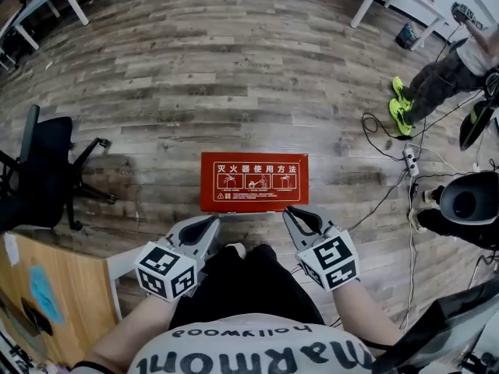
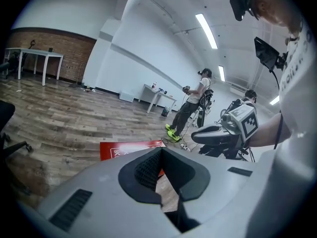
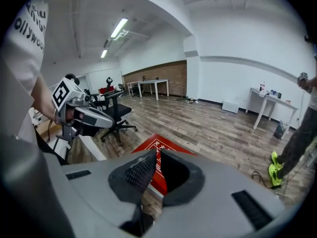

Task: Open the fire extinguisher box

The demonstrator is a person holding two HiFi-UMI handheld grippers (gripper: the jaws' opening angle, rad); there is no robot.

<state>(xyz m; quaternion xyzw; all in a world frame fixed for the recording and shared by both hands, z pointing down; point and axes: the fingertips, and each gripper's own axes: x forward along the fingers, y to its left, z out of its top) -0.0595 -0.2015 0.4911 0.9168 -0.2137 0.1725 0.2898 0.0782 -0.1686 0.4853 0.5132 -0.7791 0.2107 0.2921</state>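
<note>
The red fire extinguisher box (image 1: 254, 181) lies flat on the wooden floor, its lid with white print facing up. Both grippers hover just short of its near edge. My left gripper (image 1: 212, 223) is by the box's near left part, my right gripper (image 1: 288, 211) by its near right part. Each is shut with nothing between its fingers. In the left gripper view the closed tips (image 2: 160, 150) point over the box (image 2: 130, 149), and the right gripper (image 2: 198, 135) shows beside them. In the right gripper view the box (image 3: 161, 143) lies just beyond the closed tips (image 3: 157, 152).
A black office chair (image 1: 47, 170) stands left of the box, and a wooden cabinet (image 1: 47, 287) is at the lower left. Cables and a power strip (image 1: 409, 162) lie to the right. A person in green shoes (image 1: 437, 76) stands at the far right. White tables line the back.
</note>
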